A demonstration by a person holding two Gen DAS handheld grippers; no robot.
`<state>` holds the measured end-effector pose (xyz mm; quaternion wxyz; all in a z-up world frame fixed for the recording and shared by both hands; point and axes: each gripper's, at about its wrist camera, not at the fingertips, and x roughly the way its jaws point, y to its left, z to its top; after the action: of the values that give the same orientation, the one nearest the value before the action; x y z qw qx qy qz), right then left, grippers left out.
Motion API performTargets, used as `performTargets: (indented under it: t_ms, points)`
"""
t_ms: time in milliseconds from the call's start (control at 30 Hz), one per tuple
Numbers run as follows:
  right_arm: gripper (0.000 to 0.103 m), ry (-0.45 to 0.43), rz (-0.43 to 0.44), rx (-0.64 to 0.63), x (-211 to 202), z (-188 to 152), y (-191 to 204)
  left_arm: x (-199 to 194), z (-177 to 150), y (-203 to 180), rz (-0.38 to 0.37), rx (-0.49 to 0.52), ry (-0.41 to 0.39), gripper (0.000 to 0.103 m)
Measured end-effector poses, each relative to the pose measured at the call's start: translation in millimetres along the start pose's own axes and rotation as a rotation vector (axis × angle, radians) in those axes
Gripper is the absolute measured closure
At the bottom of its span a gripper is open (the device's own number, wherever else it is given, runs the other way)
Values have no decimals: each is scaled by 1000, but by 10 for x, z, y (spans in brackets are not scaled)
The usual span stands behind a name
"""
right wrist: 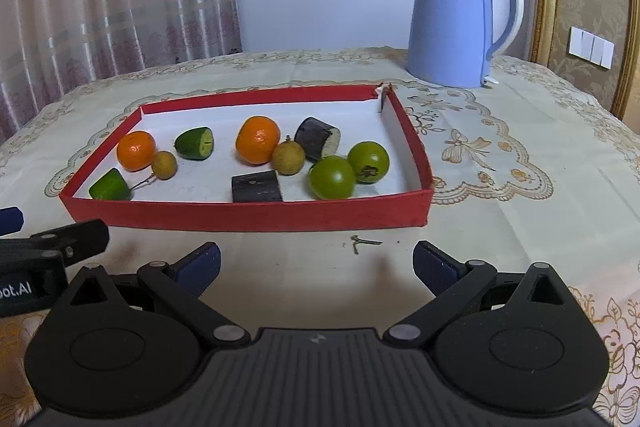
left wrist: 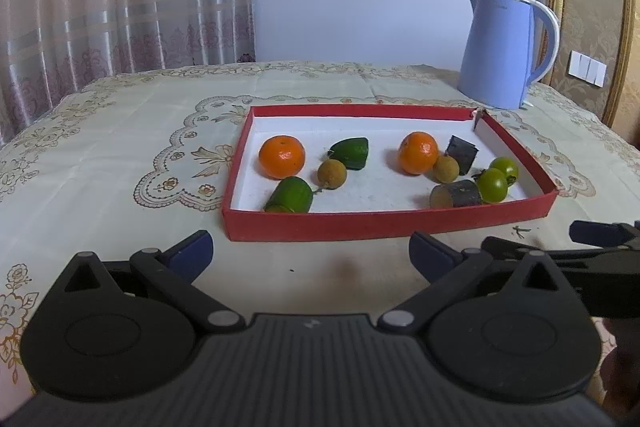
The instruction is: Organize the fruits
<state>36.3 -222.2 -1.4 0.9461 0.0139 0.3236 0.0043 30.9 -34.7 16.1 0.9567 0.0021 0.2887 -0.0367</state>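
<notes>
A shallow red tray [left wrist: 384, 223] [right wrist: 248, 215] lies on the table with fruit in it. Inside are two oranges [left wrist: 281, 157] [right wrist: 257, 140], two cut green cucumber pieces [left wrist: 289, 195] [right wrist: 195, 143], two brown longans [left wrist: 331, 173] [right wrist: 288, 157], two dark eggplant chunks [left wrist: 456, 193] [right wrist: 256, 187] and two green round fruits [left wrist: 492, 185] [right wrist: 331, 177]. My left gripper [left wrist: 311, 255] stands open just before the tray's near wall, holding nothing. My right gripper [right wrist: 316, 263] is open too, in front of the tray's near right part, with nothing between its fingers.
A light blue electric kettle [left wrist: 502, 51] [right wrist: 460, 21] stands behind the tray at the back right. An embroidered cream tablecloth [left wrist: 120, 155] covers the table. A small twig [right wrist: 362, 242] lies before the tray. Curtains hang at the back left.
</notes>
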Motion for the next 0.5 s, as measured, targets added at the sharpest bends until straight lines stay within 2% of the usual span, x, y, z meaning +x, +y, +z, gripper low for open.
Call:
performTargets:
  t_ms: [500]
  points:
    - [0, -22, -70, -35, 22, 16, 64, -80, 34, -86, -10, 40, -19, 0]
